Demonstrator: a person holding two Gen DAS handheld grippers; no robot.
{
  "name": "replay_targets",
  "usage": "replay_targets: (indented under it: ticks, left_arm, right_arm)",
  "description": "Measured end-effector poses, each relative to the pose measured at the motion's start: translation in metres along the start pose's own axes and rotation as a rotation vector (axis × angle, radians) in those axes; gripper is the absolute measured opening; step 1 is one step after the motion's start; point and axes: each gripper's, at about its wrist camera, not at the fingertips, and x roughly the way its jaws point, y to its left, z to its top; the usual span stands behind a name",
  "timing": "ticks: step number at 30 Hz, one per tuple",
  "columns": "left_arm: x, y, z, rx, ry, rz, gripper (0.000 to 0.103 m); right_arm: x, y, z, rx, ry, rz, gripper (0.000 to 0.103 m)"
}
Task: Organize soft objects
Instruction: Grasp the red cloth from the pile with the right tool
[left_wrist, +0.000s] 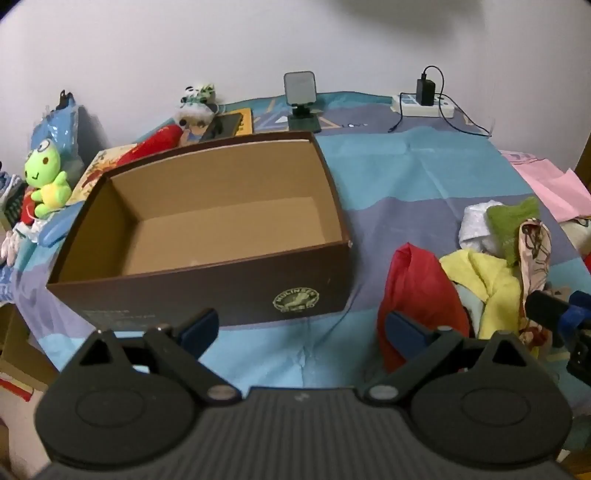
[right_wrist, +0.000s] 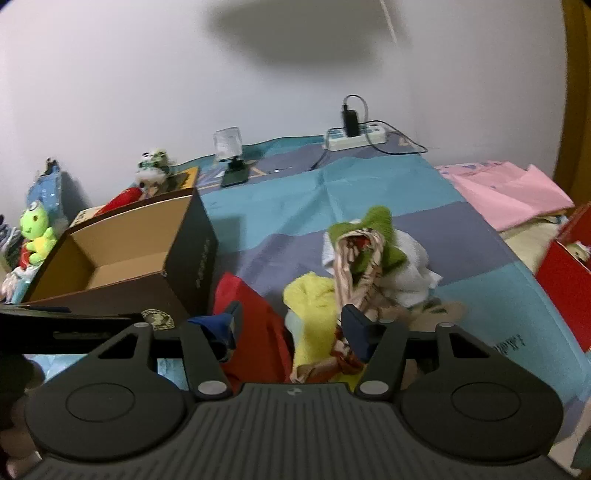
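**Soft pile waits beside an empty box**

Blue and grey patchwork cloth (left_wrist: 424, 173) covers the whole work surface, with a plain white wall behind it.

Nearest the left gripper (left_wrist: 295, 328), whose jaws stand wide apart and hold nothing, bare cloth lies between the fingers. Just beyond them sits the brown cardboard box (left_wrist: 207, 291), open-topped and empty. Off the right finger slumps the red cloth (left_wrist: 417, 291).

The right gripper (right_wrist: 291, 332) also has its jaws apart, nothing pinched. Between them lie the red cloth and the yellow towel (right_wrist: 314, 306); against the right finger runs a patterned scarf (right_wrist: 351, 291). Further ahead sit a green knit piece (right_wrist: 376, 229) and white fabric (right_wrist: 413, 269).

To grip well, I would lower the right jaws over one raised fold of yellow towel, closing deep enough to catch it without snagging the scarf. Far off, a power strip (right_wrist: 356, 137) rests by the wall.
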Motion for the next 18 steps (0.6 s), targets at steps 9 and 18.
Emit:
replay_targets:
  ticks: [9, 18]
  left_arm:
    - [0.014, -0.012, 0.011, -0.020, 0.042, 0.035, 0.098]
    - [0.022, -0.005, 0.004, -0.078, 0.034, -0.124, 0.098]
  right_arm:
    - [0.020, -0.017, 0.014, -0.010, 0.033, 0.117, 0.036]
    - [0.048, -0.032, 0.024, -0.034, 0.084, 0.265, 0.030]
